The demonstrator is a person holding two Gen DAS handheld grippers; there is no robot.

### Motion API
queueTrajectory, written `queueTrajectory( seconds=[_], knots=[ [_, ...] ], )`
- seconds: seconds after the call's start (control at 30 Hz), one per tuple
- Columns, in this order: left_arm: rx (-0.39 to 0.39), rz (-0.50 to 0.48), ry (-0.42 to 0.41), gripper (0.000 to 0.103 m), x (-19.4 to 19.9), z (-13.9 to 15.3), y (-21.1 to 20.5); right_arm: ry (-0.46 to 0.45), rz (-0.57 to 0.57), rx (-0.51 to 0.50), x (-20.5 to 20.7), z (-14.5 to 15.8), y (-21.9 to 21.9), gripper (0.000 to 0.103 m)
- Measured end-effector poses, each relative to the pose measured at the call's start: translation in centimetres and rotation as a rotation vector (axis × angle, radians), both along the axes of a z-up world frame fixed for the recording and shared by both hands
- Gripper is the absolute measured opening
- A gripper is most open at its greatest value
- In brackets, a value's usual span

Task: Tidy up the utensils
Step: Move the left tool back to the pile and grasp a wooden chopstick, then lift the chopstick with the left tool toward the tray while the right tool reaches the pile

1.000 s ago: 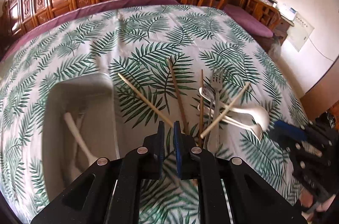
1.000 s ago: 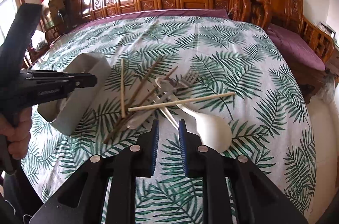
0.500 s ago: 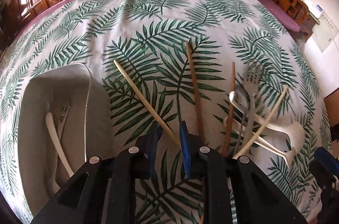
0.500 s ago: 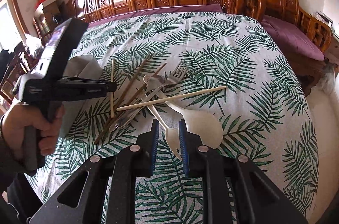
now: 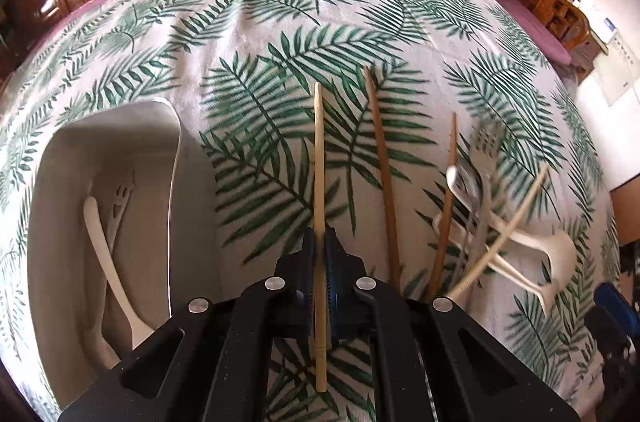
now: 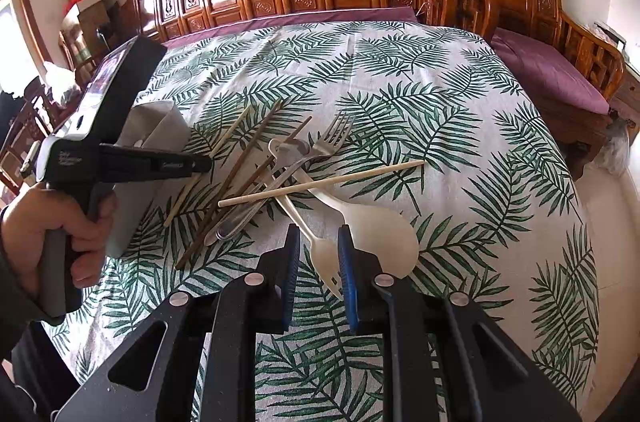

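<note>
The utensils are lying mostly in a loose pile on the leaf-print tablecloth (image 5: pixel 280 22), with a white tray (image 5: pixel 172 150) to the left already holding a white plastic spoon (image 5: pixel 104 254) and a white plastic fork (image 5: pixel 120 198). The left gripper (image 5: pixel 319 254) is clamping a pale bamboo chopstick (image 5: pixel 319 158) between its jaws, near the stick's near end, so the step in hand looks like picking this chopstick to carry it to the tray. The next move probably calls for lifting it and swinging left over the tray rim without the long far end dragging. The right gripper (image 6: pixel 319 262) is sitting with its jaws narrowly apart around the head of another white plastic fork (image 6: pixel 326 258), not pinching it, beside a large white spoon (image 6: pixel 380 230); two dark chopsticks (image 5: pixel 384 182), a metal fork (image 6: pixel 320 150) and a second pale chopstick (image 6: pixel 320 182) are waiting in the pile.
</note>
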State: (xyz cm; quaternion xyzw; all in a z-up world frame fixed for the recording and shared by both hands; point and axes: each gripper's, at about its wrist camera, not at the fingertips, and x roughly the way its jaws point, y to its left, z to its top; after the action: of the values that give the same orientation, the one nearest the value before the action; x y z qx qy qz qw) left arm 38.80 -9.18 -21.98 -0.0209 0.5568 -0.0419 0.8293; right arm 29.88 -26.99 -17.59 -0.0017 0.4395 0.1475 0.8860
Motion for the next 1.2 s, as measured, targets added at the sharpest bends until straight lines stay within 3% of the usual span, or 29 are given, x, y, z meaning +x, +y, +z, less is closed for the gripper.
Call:
queueTrajectory(
  seconds=[0.47, 0.53, 0.7, 1.07, 1.2],
  knots=[
    [-0.121, -0.097, -0.170, 0.004, -6.8, 5.4, 1.8, 0.029, -0.043, -0.003, 2.8, -0.4, 2.0, 0.022],
    [-0.128, -0.104, -0.190, 0.004, -8.3, 5.8, 2.3, 0.039, -0.055, 0.001, 3.5, -0.8, 2.4, 0.035],
    [-0.113, -0.119, -0.238, 0.004, -11.1, 6.8, 3.3, 0.084, -0.101, 0.038, 5.3, -2.2, 3.0, 0.036],
    [-0.121, -0.118, -0.259, 0.004, -14.6, 8.7, 5.5, 0.191, -0.207, 0.043, 8.4, -4.3, 3.3, 0.036],
    [-0.118, -0.129, -0.252, 0.004, -15.0, 9.6, 6.2, 0.224, -0.220, -0.003, 9.9, -4.3, 4.0, 0.036]
  ],
)
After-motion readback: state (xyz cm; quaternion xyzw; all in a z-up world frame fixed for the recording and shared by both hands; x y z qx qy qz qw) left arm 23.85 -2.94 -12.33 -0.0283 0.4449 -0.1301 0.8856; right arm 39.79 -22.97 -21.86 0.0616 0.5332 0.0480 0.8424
